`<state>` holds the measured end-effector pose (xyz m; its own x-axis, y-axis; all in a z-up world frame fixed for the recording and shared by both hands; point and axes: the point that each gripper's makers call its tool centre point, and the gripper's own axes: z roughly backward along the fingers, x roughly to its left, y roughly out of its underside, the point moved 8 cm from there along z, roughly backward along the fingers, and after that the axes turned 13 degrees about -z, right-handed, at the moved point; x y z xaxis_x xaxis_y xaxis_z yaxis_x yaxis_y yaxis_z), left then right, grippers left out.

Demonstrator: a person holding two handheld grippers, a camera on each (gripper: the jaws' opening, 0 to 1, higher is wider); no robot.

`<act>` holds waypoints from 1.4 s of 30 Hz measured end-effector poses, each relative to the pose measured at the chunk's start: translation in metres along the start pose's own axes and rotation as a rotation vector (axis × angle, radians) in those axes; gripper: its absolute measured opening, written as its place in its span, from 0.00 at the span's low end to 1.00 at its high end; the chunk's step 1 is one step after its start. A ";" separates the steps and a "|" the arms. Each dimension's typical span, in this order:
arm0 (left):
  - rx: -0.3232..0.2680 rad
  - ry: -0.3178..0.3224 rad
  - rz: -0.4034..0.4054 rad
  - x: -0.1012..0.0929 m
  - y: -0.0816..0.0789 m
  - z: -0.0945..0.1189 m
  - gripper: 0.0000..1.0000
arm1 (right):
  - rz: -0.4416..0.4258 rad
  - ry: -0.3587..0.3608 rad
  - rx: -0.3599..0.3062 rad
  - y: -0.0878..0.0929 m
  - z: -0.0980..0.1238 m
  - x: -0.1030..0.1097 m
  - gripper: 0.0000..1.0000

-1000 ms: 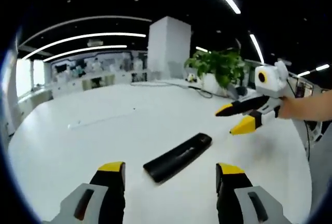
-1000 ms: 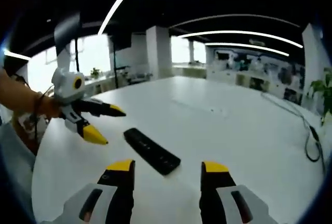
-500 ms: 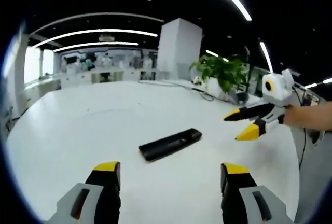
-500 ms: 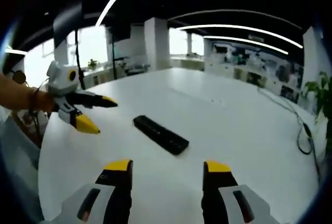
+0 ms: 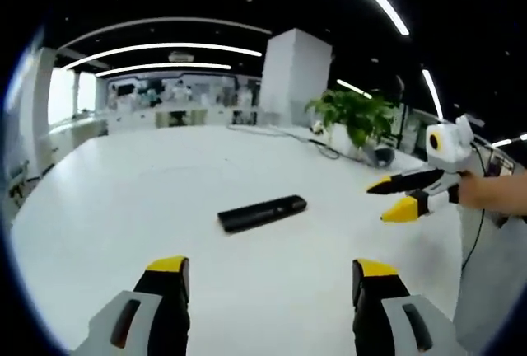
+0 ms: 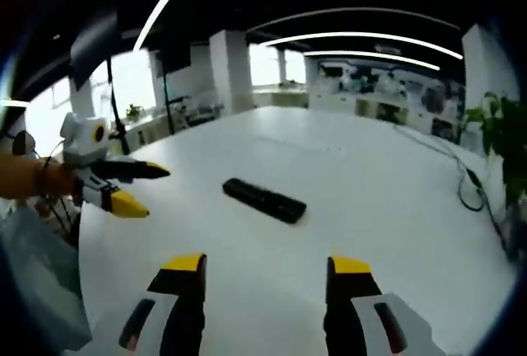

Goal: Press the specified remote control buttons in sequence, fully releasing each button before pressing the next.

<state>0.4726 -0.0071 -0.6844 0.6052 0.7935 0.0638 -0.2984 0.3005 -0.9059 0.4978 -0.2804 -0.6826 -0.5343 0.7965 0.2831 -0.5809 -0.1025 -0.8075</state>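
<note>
Office space spreads behind one large white table (image 5: 115, 208), with curved ceiling light strips overhead and a white pillar (image 5: 294, 76) at about 12 o'clock in the left gripper view. One potted plant (image 5: 356, 117) stands at 1 o'clock there, near a cable (image 6: 471, 191) trailing on the tabletop. One black remote (image 5: 262, 213) lies flat near the middle of the table, touched by nothing. Two grippers are held above the table: the left gripper (image 5: 269, 272) with jaws spread apart and empty, the right gripper (image 6: 267, 267) likewise parted and empty. Each is well apart from the remote.
</note>
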 end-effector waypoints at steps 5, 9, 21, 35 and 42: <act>0.010 -0.027 0.032 -0.008 -0.003 0.016 0.88 | -0.038 0.018 0.014 0.004 0.016 0.004 0.60; 0.020 -0.036 0.034 -0.019 -0.006 0.030 0.88 | -0.030 0.017 0.006 0.006 0.029 0.013 0.60; 0.034 -0.056 0.023 -0.043 -0.013 0.063 0.88 | -0.044 0.009 0.020 0.018 0.055 0.039 0.60; 0.020 -0.097 0.019 -0.051 -0.023 0.087 0.87 | -0.031 -0.003 -0.037 0.009 0.073 0.057 0.60; 0.031 -0.107 0.005 -0.063 -0.023 0.094 0.87 | -0.017 -0.004 -0.056 0.008 0.077 0.070 0.59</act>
<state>0.3717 -0.0146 -0.6286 0.5224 0.8461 0.1054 -0.3247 0.3117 -0.8930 0.4078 -0.2712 -0.6293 -0.5269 0.7954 0.2995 -0.5547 -0.0549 -0.8302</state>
